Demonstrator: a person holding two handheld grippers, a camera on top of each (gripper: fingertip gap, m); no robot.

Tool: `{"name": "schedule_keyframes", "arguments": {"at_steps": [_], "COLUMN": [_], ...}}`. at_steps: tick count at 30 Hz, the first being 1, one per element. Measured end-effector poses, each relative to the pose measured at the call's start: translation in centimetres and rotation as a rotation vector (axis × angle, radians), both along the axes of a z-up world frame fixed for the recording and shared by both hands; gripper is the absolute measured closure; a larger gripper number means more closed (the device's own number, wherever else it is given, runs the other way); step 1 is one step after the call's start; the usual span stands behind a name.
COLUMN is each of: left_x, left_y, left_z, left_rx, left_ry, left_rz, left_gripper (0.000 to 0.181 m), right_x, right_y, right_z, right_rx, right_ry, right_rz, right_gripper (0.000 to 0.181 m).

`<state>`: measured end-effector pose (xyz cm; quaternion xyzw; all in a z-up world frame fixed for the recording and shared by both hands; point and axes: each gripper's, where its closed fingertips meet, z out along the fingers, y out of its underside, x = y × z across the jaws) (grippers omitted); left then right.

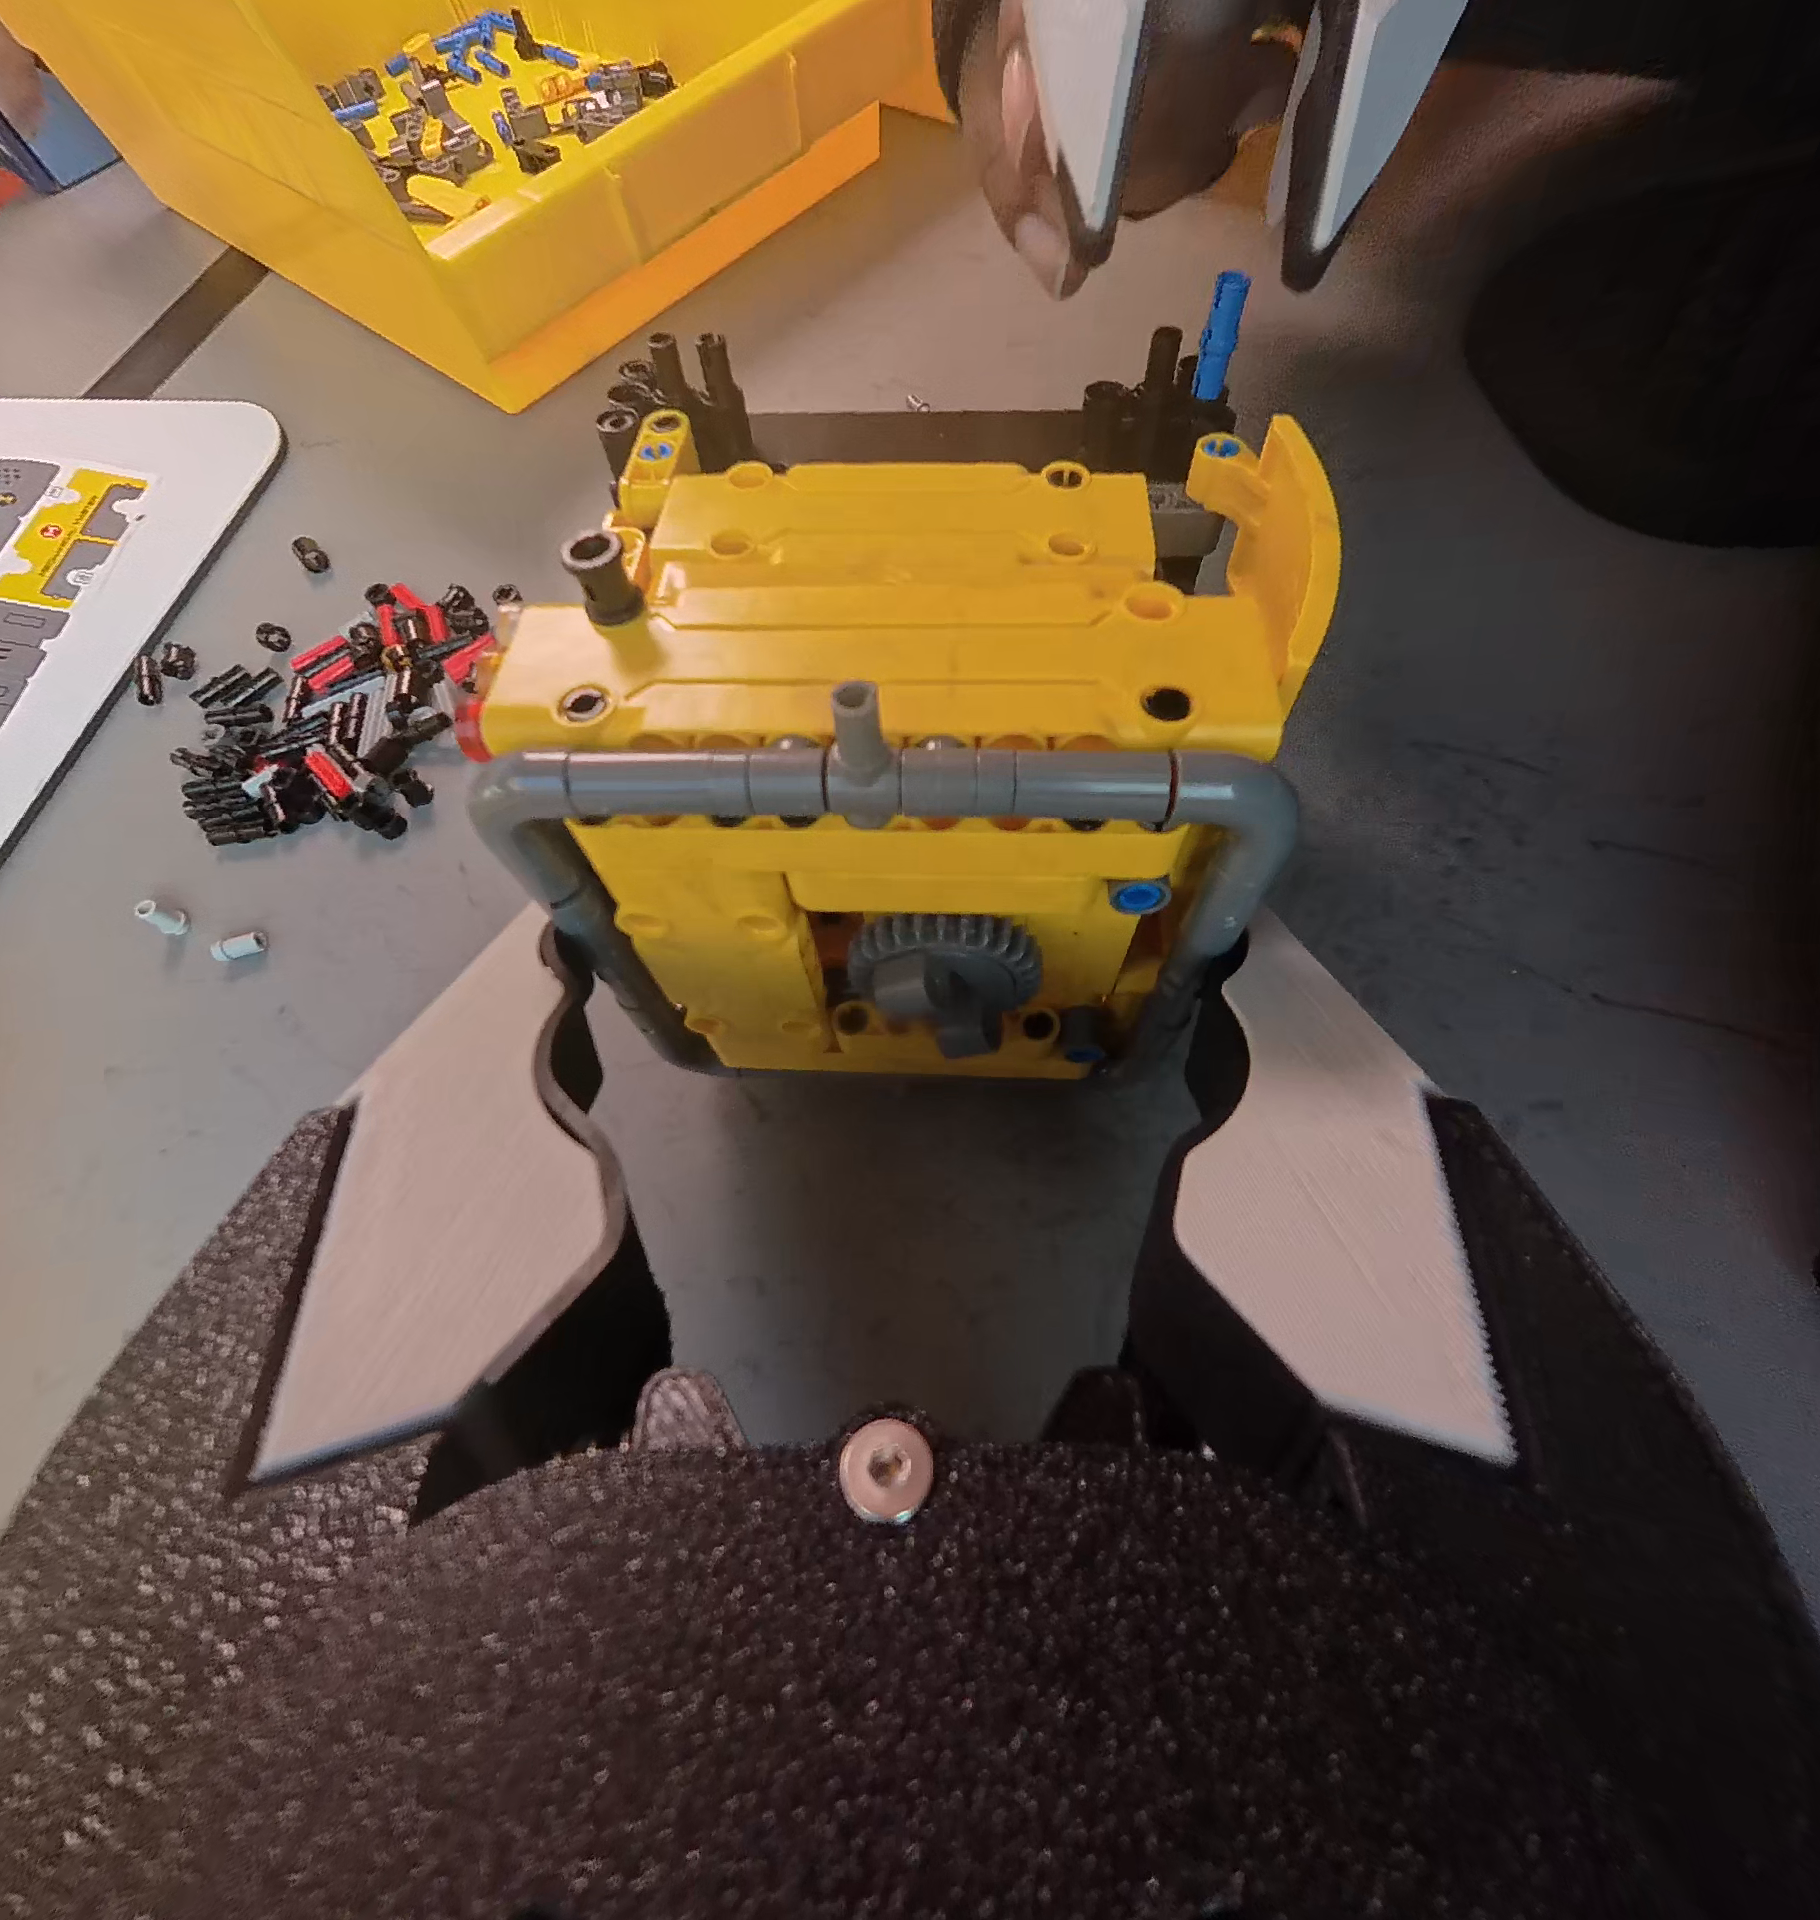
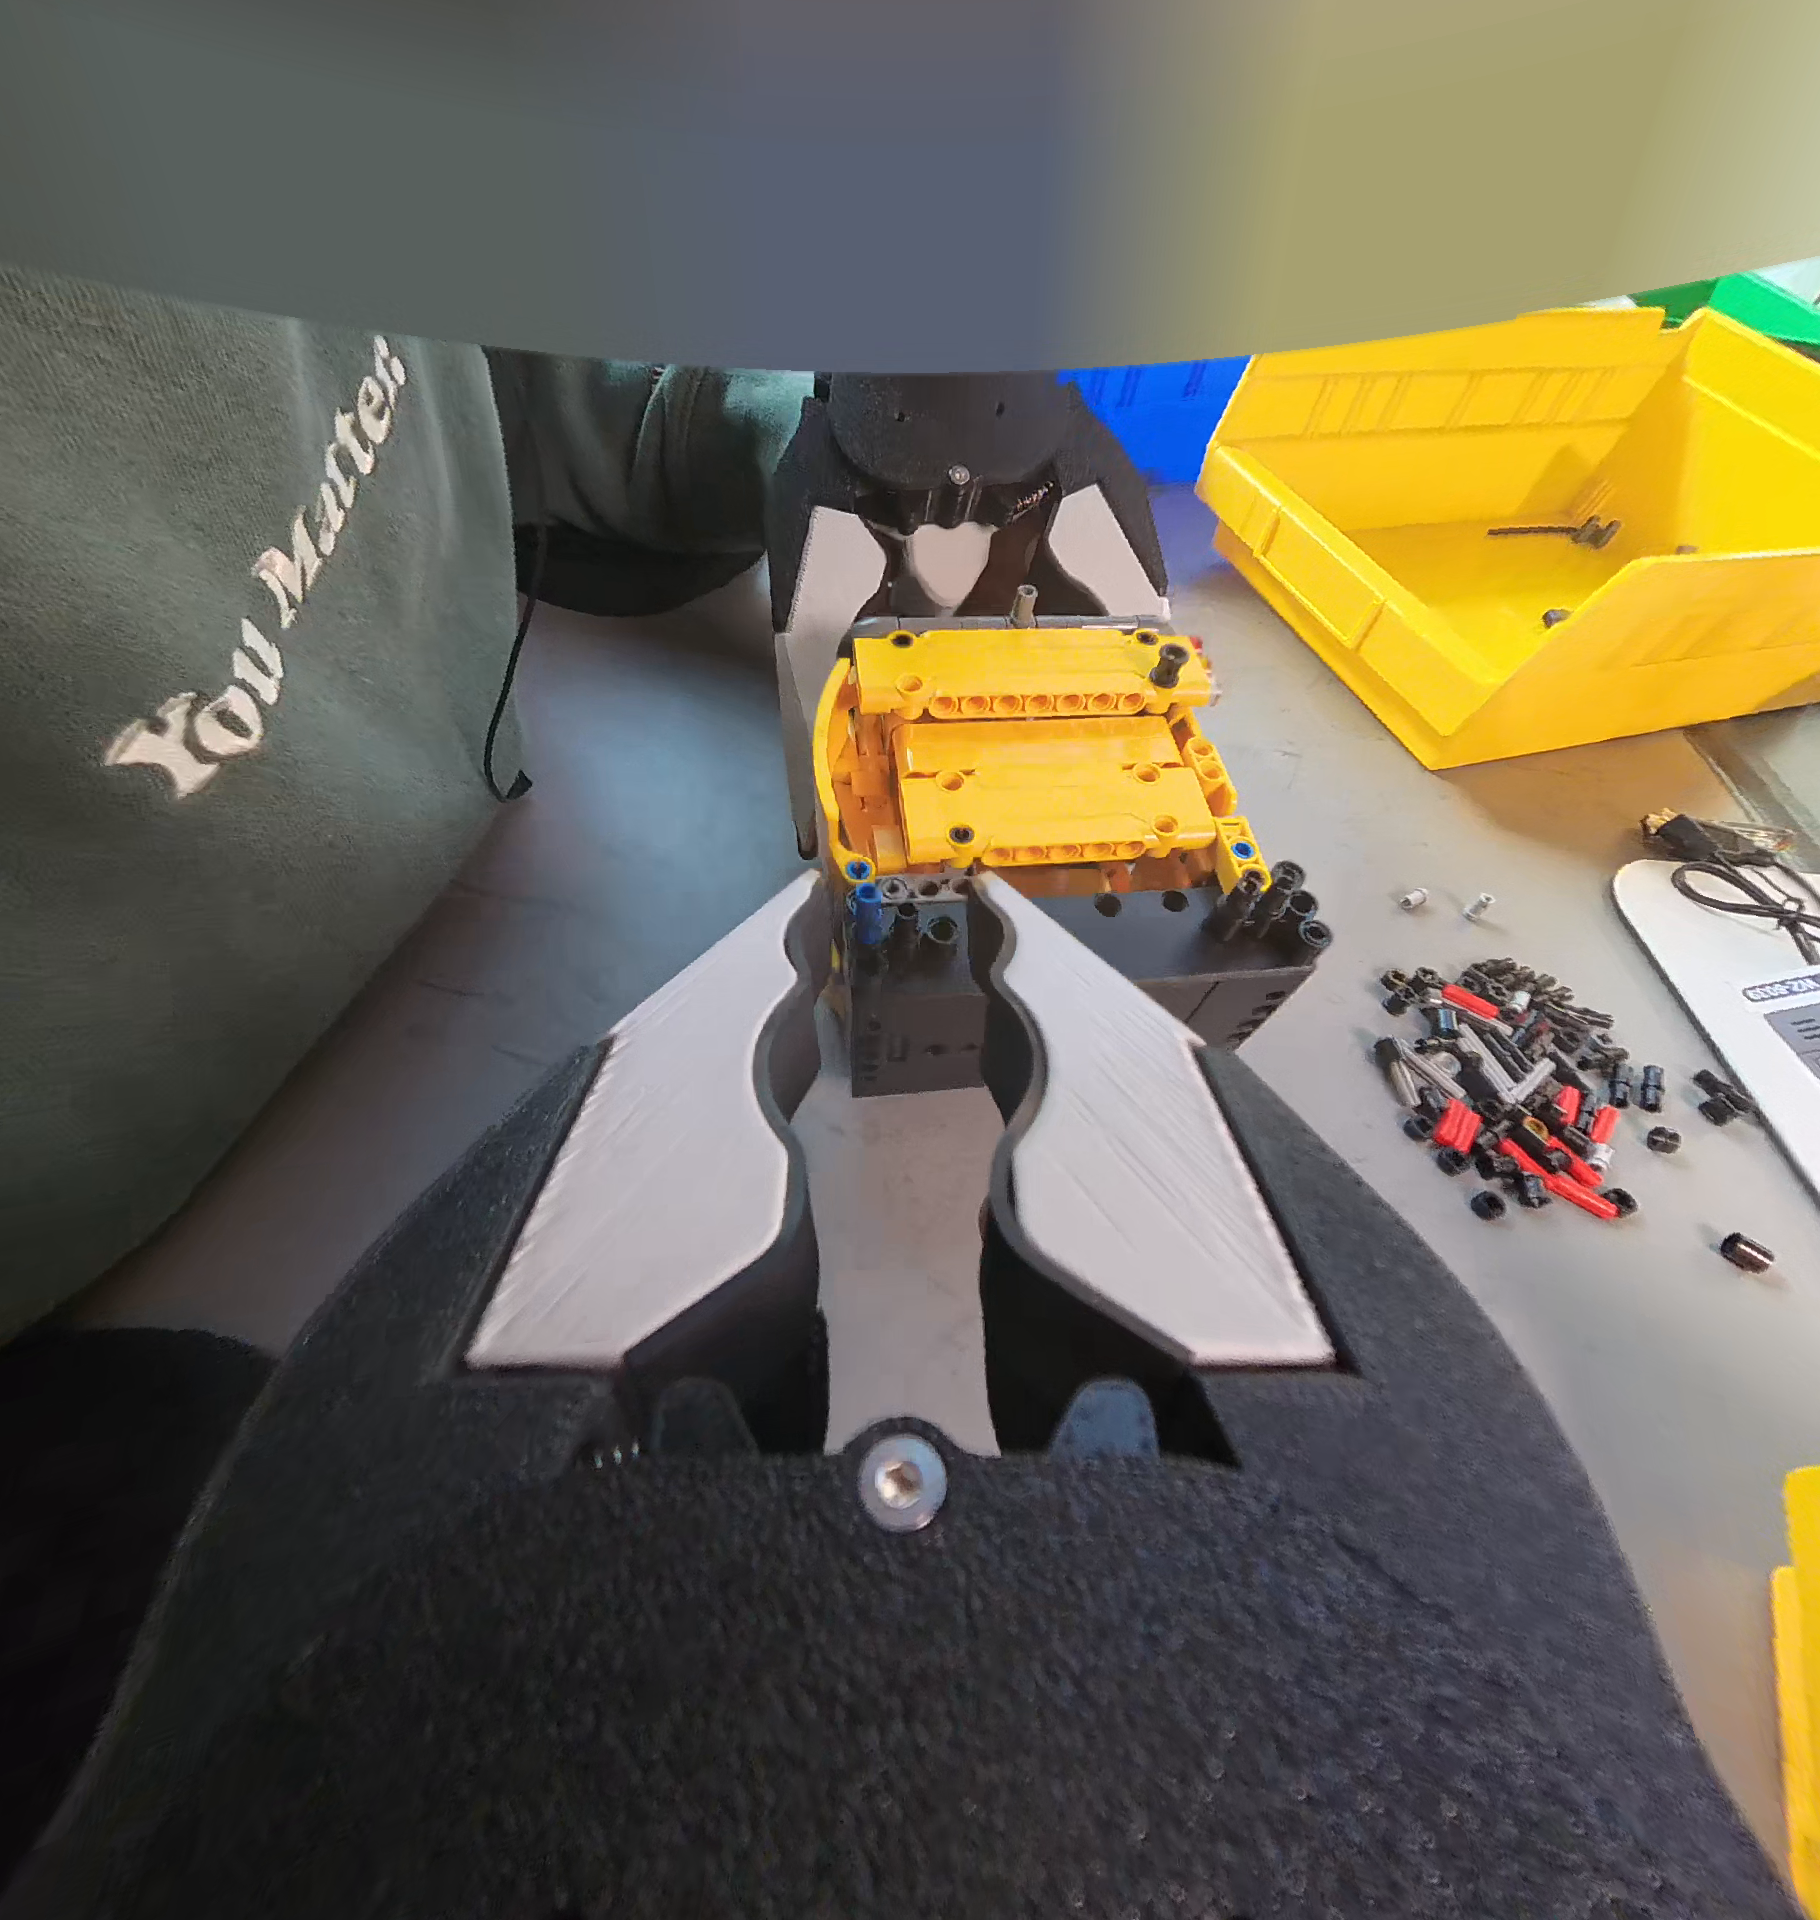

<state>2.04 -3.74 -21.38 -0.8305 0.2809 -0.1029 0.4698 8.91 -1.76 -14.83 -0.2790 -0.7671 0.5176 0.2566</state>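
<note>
A yellow brick-built model (image 1: 885, 613) on a black base stands on the grey table (image 1: 1508, 831). It has a grey tube frame (image 1: 864, 784) and a grey gear (image 1: 942, 966) on its near end. My left gripper (image 1: 895, 966) is shut on the model, one finger on each side of the frame. A blue pin (image 1: 1220, 338) stands upright among black pins at the far right corner. My right gripper (image 2: 895, 883) is open and empty, its tips on either side of that blue pin (image 2: 864, 906). It also shows in the left wrist view (image 1: 1197, 249), just above the pin.
A yellow bin (image 1: 677, 208) with small parts stands far left; it also shows in the right wrist view (image 2: 1508, 582). A pile of black and red pins (image 1: 334, 717) and two pale pins (image 1: 199, 930) lie left of the model. A white sticker sheet (image 1: 75, 582) lies beyond. A person's sleeve (image 2: 210, 727) is close. Left tips to right tips: about 10 centimeters.
</note>
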Motion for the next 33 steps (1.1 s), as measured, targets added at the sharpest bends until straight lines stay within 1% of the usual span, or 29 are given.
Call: {"name": "schedule_keyframes", "arguments": {"at_steps": [2,6,10,12,14,16,20,22,23,26,29,33], "left_x": [0.0,-0.1,-0.2,-0.2,-0.4,-0.5,-0.3,0.1,0.3,0.9,1.2,1.1], "left_y": [-0.1,-0.2,-0.3,-0.4,-0.6,-0.7,0.0,0.8,1.1,1.7,1.8,1.9], "left_z": [0.0,-0.1,-0.1,-0.2,-0.4,-0.2,1.6,2.3,2.3,1.3,0.7,0.7], "left_rx": [0.000,0.000,0.001,0.000,-0.015,-0.021,0.037,0.060,0.052,0.015,-0.002,-0.003], "left_ry": [0.005,0.013,0.016,0.024,0.026,-0.010,-0.081,-0.131,-0.146,-0.122,-0.079,-0.085], "left_rz": [0.000,-0.003,-0.002,0.002,0.013,0.028,0.083,0.118,0.129,0.133,0.132,0.134], "left_gripper": [0.066,0.066,0.065,0.063,0.051,0.040,0.029,0.028,0.028,0.030,0.041,0.051], "right_x": [0.4,0.5,0.5,0.4,0.4,0.4,0.9,1.0,1.0,1.0,1.0,0.7], "right_y": [-0.3,-1.1,-1.8,-2.0,-2.0,-1.8,-0.9,-0.7,-0.5,-0.3,-0.5,-0.4], "right_z": [0.5,0.4,0.4,0.4,0.5,0.6,0.5,0.3,0.2,-0.2,-0.5,-0.6], "right_rx": [0.087,0.285,0.437,0.481,0.527,0.561,0.633,0.648,0.657,0.675,0.691,0.726], "right_ry": [-0.033,-0.133,-0.189,-0.208,-0.220,-0.231,-0.275,-0.293,-0.306,-0.337,-0.361,-0.388], "right_rz": [0.023,0.050,0.046,0.037,0.024,0.011,-0.003,0.000,0.001,0.013,0.038,0.055], "right_gripper": [0.159,0.163,0.168,0.169,0.169,0.168,0.168,0.168,0.168,0.168,0.168,0.174]}}
